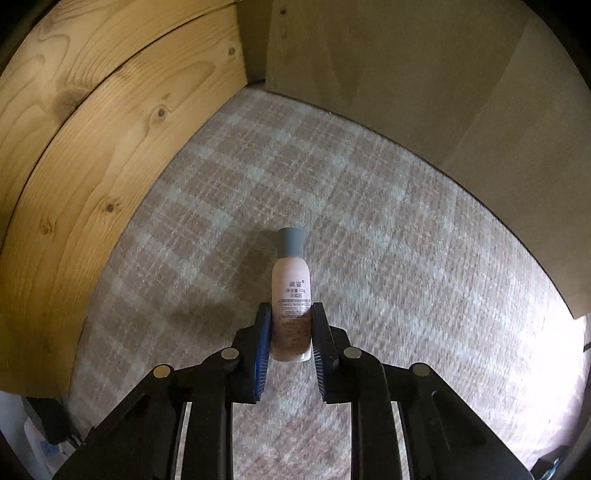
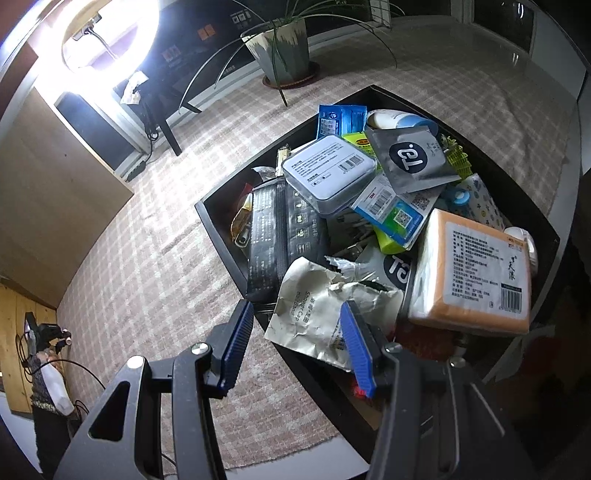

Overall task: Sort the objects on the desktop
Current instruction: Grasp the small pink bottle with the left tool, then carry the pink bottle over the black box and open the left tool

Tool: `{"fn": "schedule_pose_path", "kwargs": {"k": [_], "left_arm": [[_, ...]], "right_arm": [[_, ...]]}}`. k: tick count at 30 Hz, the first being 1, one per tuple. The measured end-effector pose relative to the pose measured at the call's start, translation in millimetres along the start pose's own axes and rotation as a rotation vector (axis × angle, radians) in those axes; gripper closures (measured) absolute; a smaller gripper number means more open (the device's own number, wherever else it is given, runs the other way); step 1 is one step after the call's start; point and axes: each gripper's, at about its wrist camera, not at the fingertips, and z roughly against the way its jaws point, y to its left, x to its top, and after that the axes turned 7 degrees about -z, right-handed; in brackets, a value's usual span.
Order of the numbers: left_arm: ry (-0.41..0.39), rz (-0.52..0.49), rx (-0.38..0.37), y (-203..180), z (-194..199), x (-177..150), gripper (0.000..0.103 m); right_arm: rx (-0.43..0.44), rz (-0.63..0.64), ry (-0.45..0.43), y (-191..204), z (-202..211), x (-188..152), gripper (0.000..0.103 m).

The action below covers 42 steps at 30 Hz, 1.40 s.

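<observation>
A small beige cosmetic bottle (image 1: 290,273) with a grey cap lies on the checked tablecloth (image 1: 351,192), cap pointing away from me. My left gripper (image 1: 291,308) is shut on the bottle's lower half, blue pads pressing both sides. In the right wrist view my right gripper (image 2: 295,305) stands open above the near corner of a black tray (image 2: 221,236) heaped with several items. A crumpled shower cap packet (image 2: 314,317) lies under its jaws, untouched. A black zip pouch (image 2: 280,236), a white tin (image 2: 328,173) and an orange tissue pack (image 2: 476,269) also fill the tray.
Pine plank walls (image 1: 110,147) stand left of the bottle, a plain board panel (image 1: 406,74) behind it. In the right wrist view a potted plant (image 2: 288,48) and a bright ring lamp (image 2: 110,33) are at the back. A person's arm (image 2: 48,369) shows at the far left.
</observation>
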Motion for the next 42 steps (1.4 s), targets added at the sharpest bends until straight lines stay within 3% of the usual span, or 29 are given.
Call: {"fn": "schedule_pose_path", "kwargs": {"k": [6,12,19,22,29,33,42], "left_arm": [[0.000,-0.063,-0.040,-16,13,-28,0.084],[-0.029,-0.208,-0.113,-70,45,-70,0.084],[-0.066,-0.458,-0.207,-169,87,-135,0.084],[-0.074,-0.567,-0.253,-234,113,-171,0.084],[-0.063,-0.815,-0.355,-368,145,-221,0.084],[-0.047,-0.944,-0.422,-380,184,-279,0.084],[-0.040,-1.175,-0.495,-465,235,-378,0.084]], "right_arm": [[0.008,0.004,-0.016,-7,5,8,0.054],[-0.009,0.001,-0.039,-24,16,13,0.054],[-0.028,-0.048,-0.060,-63,30,14,0.054],[-0.039,-0.065,-0.068,-81,37,15,0.054],[-0.076,-0.116,-0.098,-127,52,10,0.054],[-0.095,-0.151,-0.106,-157,59,8,0.054],[-0.120,-0.233,-0.118,-229,74,-10,0.054]]}}
